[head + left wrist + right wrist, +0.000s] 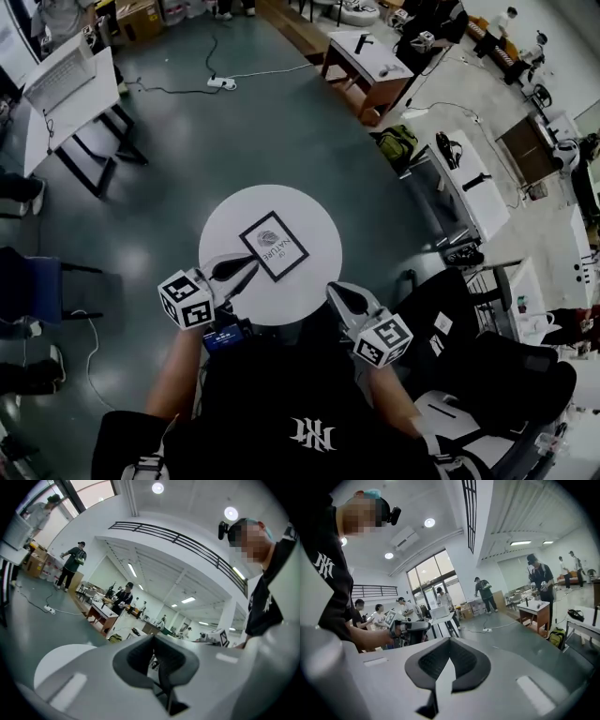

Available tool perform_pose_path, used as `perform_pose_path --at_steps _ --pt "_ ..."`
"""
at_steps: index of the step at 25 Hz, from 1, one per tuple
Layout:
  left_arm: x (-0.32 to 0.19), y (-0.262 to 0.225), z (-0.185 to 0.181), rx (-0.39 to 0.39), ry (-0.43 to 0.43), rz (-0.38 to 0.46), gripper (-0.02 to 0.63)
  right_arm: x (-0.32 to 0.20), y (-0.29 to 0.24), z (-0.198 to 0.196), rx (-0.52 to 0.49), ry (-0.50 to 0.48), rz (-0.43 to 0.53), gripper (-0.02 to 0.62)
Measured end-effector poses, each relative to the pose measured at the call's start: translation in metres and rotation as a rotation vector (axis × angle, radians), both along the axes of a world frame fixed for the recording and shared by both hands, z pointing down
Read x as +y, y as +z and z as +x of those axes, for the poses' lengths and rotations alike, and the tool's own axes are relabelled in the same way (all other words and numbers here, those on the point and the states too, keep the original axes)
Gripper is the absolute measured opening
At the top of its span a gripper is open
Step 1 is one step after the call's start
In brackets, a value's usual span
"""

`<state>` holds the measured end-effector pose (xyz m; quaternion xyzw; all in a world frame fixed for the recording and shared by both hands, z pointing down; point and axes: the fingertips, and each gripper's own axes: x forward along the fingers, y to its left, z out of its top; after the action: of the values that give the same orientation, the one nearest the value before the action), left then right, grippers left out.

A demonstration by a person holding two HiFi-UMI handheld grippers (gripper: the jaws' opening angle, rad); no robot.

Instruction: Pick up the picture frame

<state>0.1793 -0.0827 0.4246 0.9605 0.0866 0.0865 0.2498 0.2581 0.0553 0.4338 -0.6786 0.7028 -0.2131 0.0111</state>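
The picture frame (273,245), black-edged with a white print, lies flat on the round white table (225,220), turned like a diamond. My left gripper (251,264) is shut and empty, with its tip over the table just left of the frame's near corner. My right gripper (333,289) is also shut and empty, hanging at the table's near right rim, apart from the frame. In the left gripper view the jaws (154,663) stand closed with nothing between them and the frame is hidden. The right gripper view shows closed jaws (445,667) and the left gripper (405,627) beyond.
A black chair (506,375) stands close on the right and a blue chair (37,281) on the left. White desks (469,183), a wooden table (370,61), a green bag (398,142) and a floor cable with a power strip (220,82) lie farther off. People stand around the room.
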Motion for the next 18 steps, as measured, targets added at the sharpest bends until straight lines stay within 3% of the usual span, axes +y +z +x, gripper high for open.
perform_pose_path --at_steps 10,15,18 --pt "-0.073 0.061 0.023 -0.169 -0.469 -0.078 0.005 -0.112 0.049 0.065 -0.048 -0.388 -0.069 0.014" --pt "-0.093 0.097 0.022 -0.247 -0.607 -0.112 0.019 -0.151 0.084 0.078 -0.050 -0.518 -0.128 0.036" --pt "-0.096 0.124 0.013 -0.291 -0.680 -0.174 0.042 -0.168 0.112 0.079 -0.066 -0.574 -0.176 0.062"
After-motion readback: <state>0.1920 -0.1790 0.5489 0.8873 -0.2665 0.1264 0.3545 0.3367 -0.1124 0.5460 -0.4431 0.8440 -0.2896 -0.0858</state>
